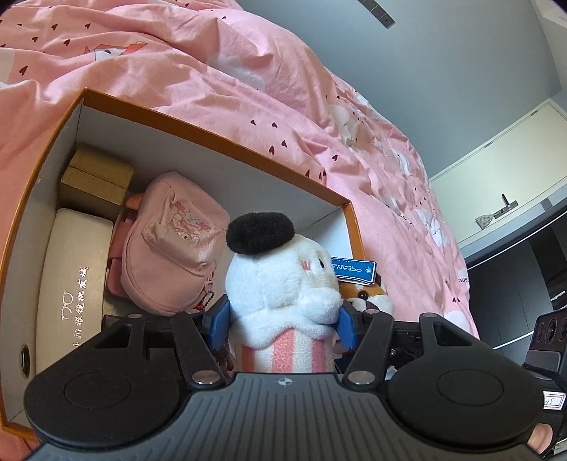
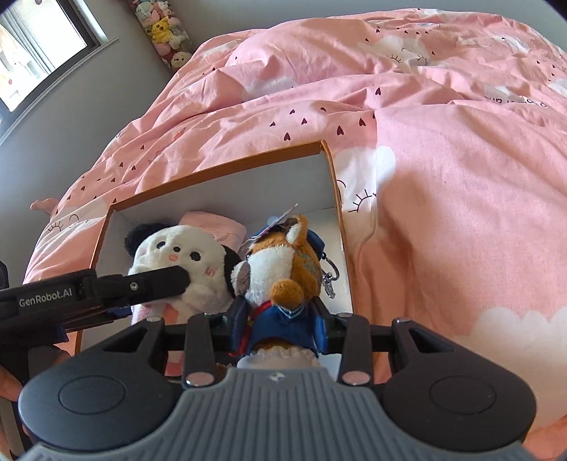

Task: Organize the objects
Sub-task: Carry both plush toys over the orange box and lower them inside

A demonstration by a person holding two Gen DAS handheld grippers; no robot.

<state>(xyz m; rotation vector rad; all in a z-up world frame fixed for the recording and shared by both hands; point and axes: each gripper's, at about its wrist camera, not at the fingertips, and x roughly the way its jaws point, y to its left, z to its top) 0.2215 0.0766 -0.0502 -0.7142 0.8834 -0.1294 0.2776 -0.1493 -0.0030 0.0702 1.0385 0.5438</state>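
Note:
An orange box with white inner walls (image 1: pixel 212 136) lies on a pink bed. My left gripper (image 1: pixel 281 324) is shut on a white plush with black ears (image 1: pixel 283 283), held upright inside the box. My right gripper (image 2: pixel 280 328) is shut on an orange-and-white fox plush in a blue outfit (image 2: pixel 283 262), beside the white plush (image 2: pixel 177 262) in the box (image 2: pixel 333 198). The fox plush (image 1: pixel 370 296) peeks out to the right in the left wrist view. The left gripper's finger (image 2: pixel 156 278) presses the white plush in the right wrist view.
The box also holds a pink pouch (image 1: pixel 170 244), a gold box (image 1: pixel 95 182) and a white case (image 1: pixel 71 280). The pink heart-print duvet (image 2: pixel 443 195) surrounds the box. A row of small plush toys (image 2: pixel 163 32) hangs on the wall. A white cabinet (image 1: pixel 496 170) stands beyond the bed.

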